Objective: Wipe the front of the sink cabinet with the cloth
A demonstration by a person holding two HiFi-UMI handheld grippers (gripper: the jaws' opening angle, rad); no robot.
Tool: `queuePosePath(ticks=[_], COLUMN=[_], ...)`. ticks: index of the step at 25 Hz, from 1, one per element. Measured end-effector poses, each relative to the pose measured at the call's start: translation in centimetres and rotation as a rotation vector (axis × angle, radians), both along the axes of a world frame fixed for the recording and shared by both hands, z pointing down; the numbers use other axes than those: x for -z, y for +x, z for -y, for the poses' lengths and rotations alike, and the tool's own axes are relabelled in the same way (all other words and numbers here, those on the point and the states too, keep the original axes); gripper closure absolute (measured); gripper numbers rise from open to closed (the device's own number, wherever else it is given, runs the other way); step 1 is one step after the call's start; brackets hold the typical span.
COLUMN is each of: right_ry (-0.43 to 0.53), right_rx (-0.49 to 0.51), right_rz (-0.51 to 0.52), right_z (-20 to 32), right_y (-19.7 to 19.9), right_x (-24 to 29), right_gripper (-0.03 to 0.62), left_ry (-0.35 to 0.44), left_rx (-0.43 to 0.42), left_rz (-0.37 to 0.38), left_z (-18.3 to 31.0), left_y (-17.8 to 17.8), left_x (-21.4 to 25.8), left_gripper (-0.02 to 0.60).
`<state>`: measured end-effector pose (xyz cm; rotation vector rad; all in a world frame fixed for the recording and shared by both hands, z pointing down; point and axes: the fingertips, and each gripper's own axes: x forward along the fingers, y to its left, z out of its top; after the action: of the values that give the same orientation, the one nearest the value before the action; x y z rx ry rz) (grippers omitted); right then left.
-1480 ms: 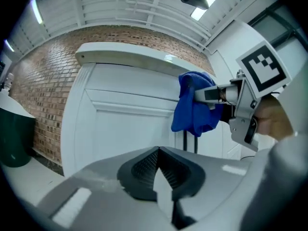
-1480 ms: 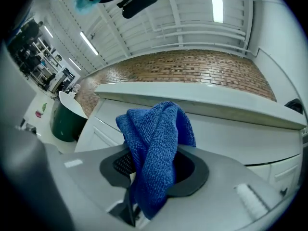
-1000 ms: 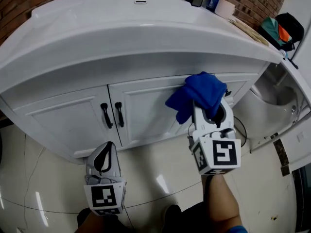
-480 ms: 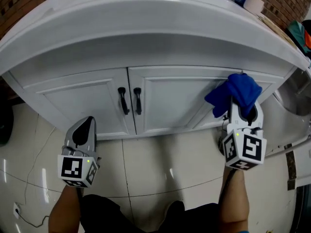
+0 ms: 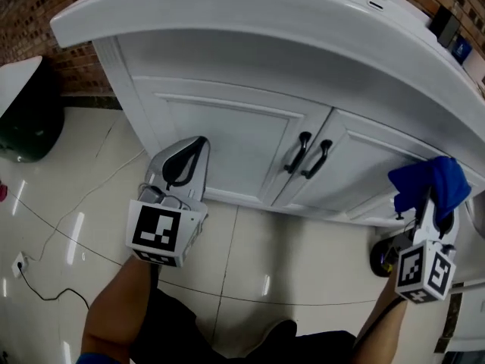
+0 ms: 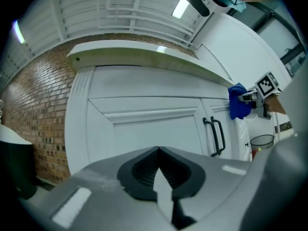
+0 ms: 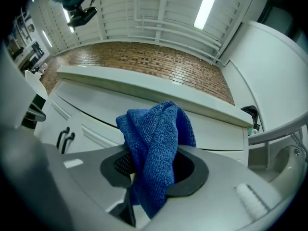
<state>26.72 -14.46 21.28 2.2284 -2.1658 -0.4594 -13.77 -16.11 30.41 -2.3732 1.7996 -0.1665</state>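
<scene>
The right gripper (image 5: 432, 207) is clamped on a bunched blue cloth (image 7: 156, 143), held up at the right end of the white sink cabinet (image 5: 227, 135), close to the right-hand door. I cannot tell whether it touches the panel. The left gripper (image 6: 158, 150), jaws closed together on nothing, hovers before the left door. No wiped streak shows on either door, so I judge that the whole front, including the paired black handles (image 5: 307, 154), is left to wipe.
</scene>
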Motion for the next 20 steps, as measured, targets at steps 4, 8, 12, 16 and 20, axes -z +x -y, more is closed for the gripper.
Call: queuePosePath(ticks=[4, 8, 12, 16, 20], right_ry=[0.074, 0.086, 0.073, 0.015, -0.003], right_rx=[0.168, 0.387, 0.609, 0.742, 0.860], right_rz=[-0.015, -0.034, -0.019, 0.009, 0.012], right_z=[-1.9, -4.0, -4.9, -5.0, -5.6], right_y=[-8.6, -19.8, -30.8, -40.1, -49.2], right_x=[3.0, 3.6, 3.0, 0.2, -2.3], right_gripper=[0.445, 0.445, 0.445, 0.445, 0.444], left_ry=[0.000, -0.012, -0.014, -0.037, -0.034], left_rx=[0.038, 0.090, 0.145, 0.199, 0.250], left_rz=[-0.046, -0.077, -0.082, -0.093, -0.105], left_z=[-1.5, -2.8, -3.7, -4.3, -5.8], left_y=[-3.5, -7.4, -11.5, -15.8, -19.8], left_x=[1.5, 2.1, 2.5, 2.3, 2.6], left_gripper=[0.575, 0.575, 0.575, 0.575, 0.575])
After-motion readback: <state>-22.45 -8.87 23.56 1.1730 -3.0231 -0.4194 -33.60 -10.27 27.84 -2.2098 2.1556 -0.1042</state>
